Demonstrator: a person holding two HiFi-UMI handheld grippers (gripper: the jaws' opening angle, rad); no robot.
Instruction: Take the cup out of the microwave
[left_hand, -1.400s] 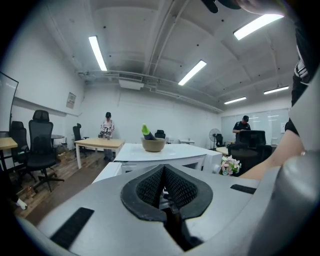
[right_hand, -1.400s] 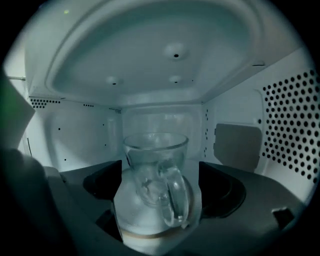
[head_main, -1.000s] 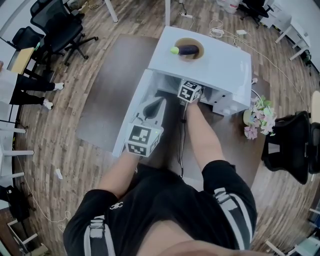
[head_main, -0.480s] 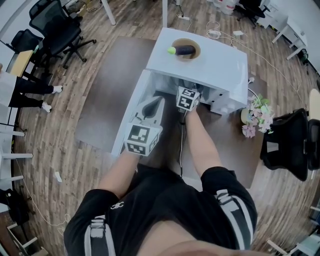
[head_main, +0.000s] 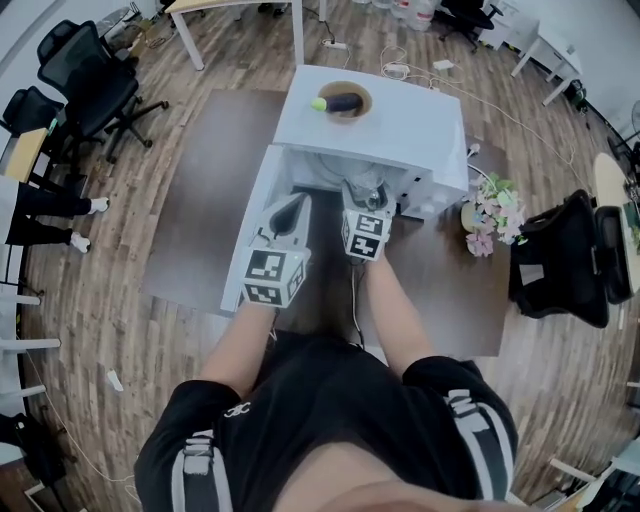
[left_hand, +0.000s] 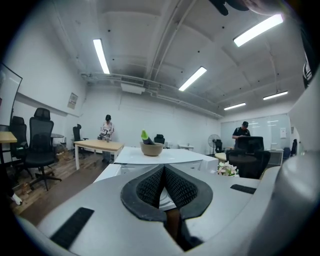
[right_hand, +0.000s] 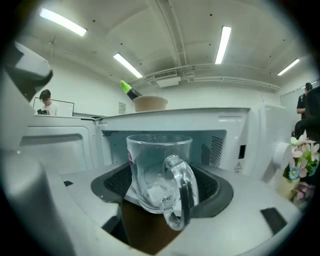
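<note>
A clear glass cup (right_hand: 157, 170) with a handle sits upright between the pads of my right gripper (right_hand: 162, 176), which is shut on it. The cup hangs just in front of the white microwave's (right_hand: 220, 140) open cavity. In the head view the right gripper (head_main: 366, 195) is at the microwave's (head_main: 400, 125) mouth, and the cup (head_main: 372, 184) shows only as a faint glint. My left gripper (head_main: 298, 203) hangs beside the swung-open door (head_main: 252, 225), shut with nothing in it. In the left gripper view its pads (left_hand: 150, 187) meet at the tip.
A bowl (head_main: 341, 100) with an eggplant and a green thing rests on the microwave's top. The microwave stands on a brown table (head_main: 200, 200), with a flower pot (head_main: 484, 215) at its right. A black chair (head_main: 560, 262) stands at the right, office chairs (head_main: 85, 70) at the left.
My right gripper has drawn back out of the microwave's cavity toward the person, bringing the cup with it. The left gripper has stayed by the door.
</note>
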